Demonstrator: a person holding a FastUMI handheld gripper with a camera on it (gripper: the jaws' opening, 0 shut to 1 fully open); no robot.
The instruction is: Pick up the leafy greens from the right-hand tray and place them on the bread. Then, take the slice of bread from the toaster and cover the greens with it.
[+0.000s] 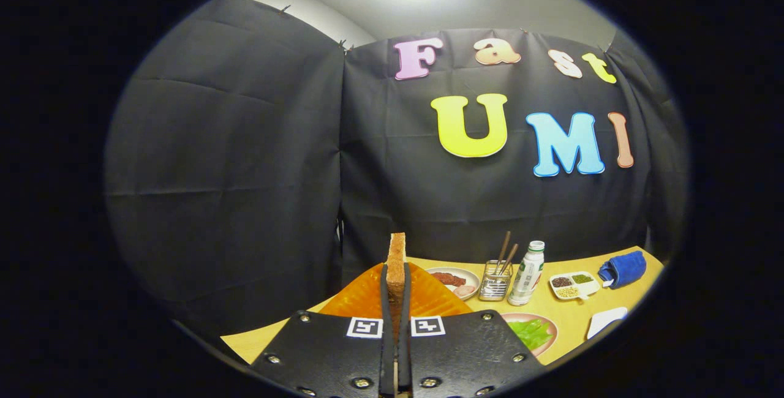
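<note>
Between the 2 fingers of the gripper (395, 291) a slice of bread (397, 257) stands on edge, both fingers pressed against its sides, its crust rising above their tips. Behind it lies an orange sheet (361, 300) on the yellow table (569, 318). Just right of the fingers, leafy greens (531, 332) rest on a pink plate (549, 322). Beyond them sit a plate of meat (454, 280), a wire holder with chopsticks (496, 280), a bottle (528, 273), a divided dish of seeds (573, 285), a blue rolled cloth (623, 268) and a white tray (606, 320)
</note>
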